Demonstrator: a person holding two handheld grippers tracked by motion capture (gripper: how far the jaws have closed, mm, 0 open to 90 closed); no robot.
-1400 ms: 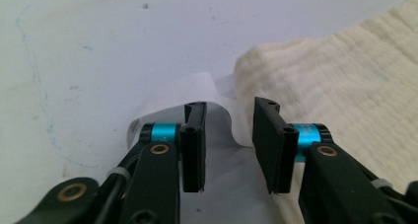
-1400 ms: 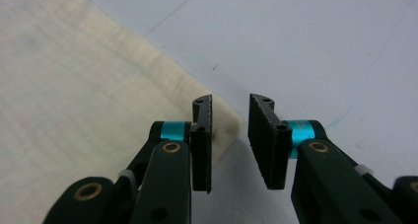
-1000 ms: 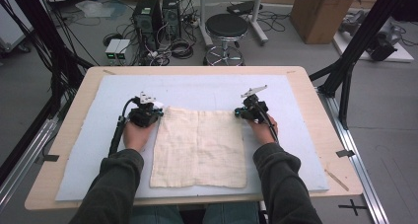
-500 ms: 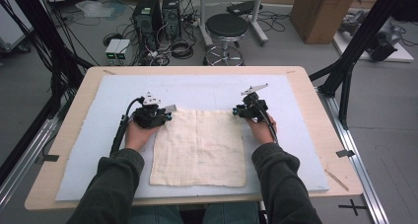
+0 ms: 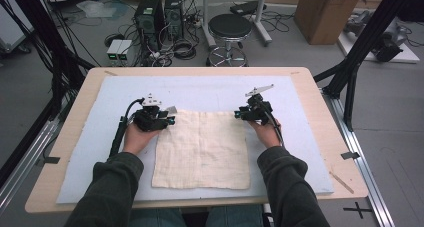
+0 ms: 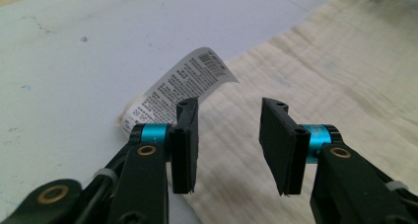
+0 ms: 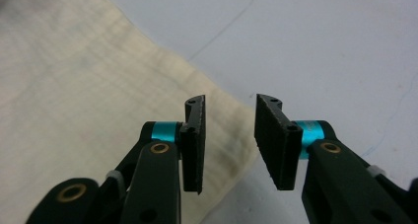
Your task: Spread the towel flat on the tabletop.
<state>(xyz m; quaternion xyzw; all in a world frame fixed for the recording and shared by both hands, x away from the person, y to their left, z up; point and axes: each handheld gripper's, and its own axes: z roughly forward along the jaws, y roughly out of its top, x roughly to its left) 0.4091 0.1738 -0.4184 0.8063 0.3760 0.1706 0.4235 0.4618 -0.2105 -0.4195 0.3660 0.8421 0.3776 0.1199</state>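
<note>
Cream cloth (image 5: 202,149): a square of woven fabric is laid flat on the pale blue mat (image 5: 310,137), nearer the person's edge of it, between the two hands.
Care label (image 6: 177,88): a white printed tag is seen at the cloth's far left corner, curling up off the mat just beyond the left gripper's jaws.
Left gripper (image 5: 167,121): it is held low at the cloth's far left corner and pointed inward across it. Its jaws have just been opening and are now spread, with cloth lying beneath the gap and nothing pinched. In its own view the left gripper (image 6: 229,137) is seen with clear space between the black pads (image 6: 190,145).
Right gripper (image 5: 239,115): it is held at the cloth's far right corner and pointed inward. Its jaws have likewise just been opening and stand apart; the cloth's corner edge is seen under the right gripper (image 7: 229,140), untouched by the pads (image 7: 196,142).
Table (image 5: 327,104): a light wooden top is covered by the mat.
Sleeves (image 5: 107,192): dark green ones are seen entering from the near edge.
</note>
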